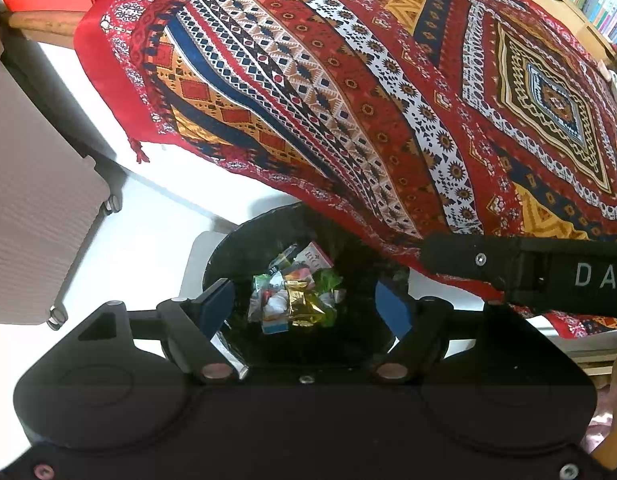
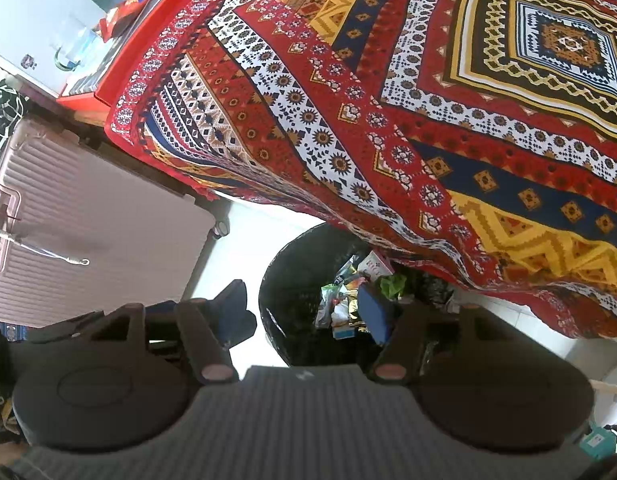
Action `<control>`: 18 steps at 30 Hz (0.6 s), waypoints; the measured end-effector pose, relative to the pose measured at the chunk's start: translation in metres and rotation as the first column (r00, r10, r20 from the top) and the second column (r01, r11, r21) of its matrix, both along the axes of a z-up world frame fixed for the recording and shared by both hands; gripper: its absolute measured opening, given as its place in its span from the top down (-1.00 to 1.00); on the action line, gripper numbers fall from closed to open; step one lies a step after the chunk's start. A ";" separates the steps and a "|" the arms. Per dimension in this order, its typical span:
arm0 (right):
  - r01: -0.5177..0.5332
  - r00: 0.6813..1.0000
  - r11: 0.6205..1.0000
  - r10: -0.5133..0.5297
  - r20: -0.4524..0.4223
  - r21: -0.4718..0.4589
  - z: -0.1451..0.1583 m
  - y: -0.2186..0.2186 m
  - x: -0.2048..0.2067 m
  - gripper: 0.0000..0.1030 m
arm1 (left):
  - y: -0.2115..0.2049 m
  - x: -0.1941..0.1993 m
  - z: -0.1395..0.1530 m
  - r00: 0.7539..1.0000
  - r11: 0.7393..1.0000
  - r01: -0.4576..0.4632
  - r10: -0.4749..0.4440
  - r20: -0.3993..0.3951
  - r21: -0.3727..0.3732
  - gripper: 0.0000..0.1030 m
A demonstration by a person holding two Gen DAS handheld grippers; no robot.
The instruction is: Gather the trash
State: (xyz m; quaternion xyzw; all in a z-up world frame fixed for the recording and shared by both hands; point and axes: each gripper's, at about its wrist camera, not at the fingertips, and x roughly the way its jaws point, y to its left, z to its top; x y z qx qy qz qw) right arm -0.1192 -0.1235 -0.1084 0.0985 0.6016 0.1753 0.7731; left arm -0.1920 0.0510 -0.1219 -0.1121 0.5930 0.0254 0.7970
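Both grippers hang over the black bin (image 1: 308, 344), which stands on the pale floor (image 1: 148, 248) just beside the table edge, partly under the overhanging patterned cloth (image 1: 348, 100).

Left gripper (image 1: 308, 304): jaws spread wide, nothing between the blue pads (image 1: 218, 300). It is centred above the bin mouth and looks straight down into it.

Right gripper (image 2: 304, 308): jaws likewise wide apart and empty. It sits slightly to one side of the bin, so that one finger is over the floor and the other over the bin opening. Its body crosses the right edge of the left wrist view.

Trash (image 1: 296, 292): a loose heap of crumpled wrappers lies at the bottom of the bin, including gold foil, green plastic, a white packet and a small printed carton. The same heap (image 2: 344, 300) is visible from the right wrist view, partly hidden behind a finger.

Task status, as a judgement: the visible part of the cloth carries no litter, and neither gripper holds anything, so collection appears to be at or near completion. The far right of the table is cut off by the frame; some small pale shapes show there but cannot be identified. Whether further items remain cannot be confirmed.

A ribbed pink suitcase (image 2: 88, 220) stands near the bin, apart from it.
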 end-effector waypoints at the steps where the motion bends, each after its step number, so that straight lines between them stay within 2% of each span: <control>1: 0.002 1.000 1.000 -0.002 0.001 0.001 0.000 0.000 0.000 -0.43 | 0.000 0.000 0.000 1.000 1.000 0.000 0.000 0.000 0.000 -0.50; 18: 0.019 1.000 1.000 -0.018 0.013 -0.005 0.002 -0.006 0.000 -0.45 | -0.003 -0.004 0.000 1.000 0.999 0.009 -0.009 0.012 0.033 -0.65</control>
